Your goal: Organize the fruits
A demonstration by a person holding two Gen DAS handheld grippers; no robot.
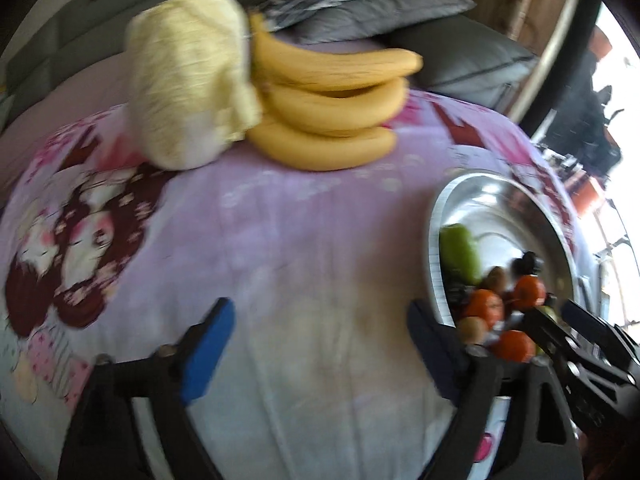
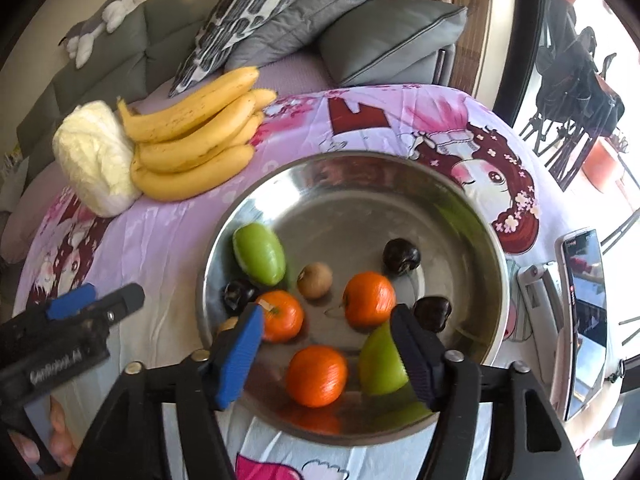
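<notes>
The surface (image 2: 172,240) is covered with a lilac cloth (image 2: 400,120) printed with cartoon girls in pink and dark red. At its far left lies a pale cabbage (image 2: 94,158), and a bunch of bananas (image 2: 192,140) lies touching it on the right. Nearer, a wide steel bowl (image 2: 400,184) stands on the cloth, well apart from the bananas. At the right edge, just beside the bowl, a phone (image 2: 584,320) lies on a stand (image 2: 536,284).

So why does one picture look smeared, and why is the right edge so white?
Left wrist view: motion blur smears the bananas and the bowl. Right wrist view: sharper, though fisheye bends the bowl's rim. Both: window daylight blows out the right edge.
</notes>
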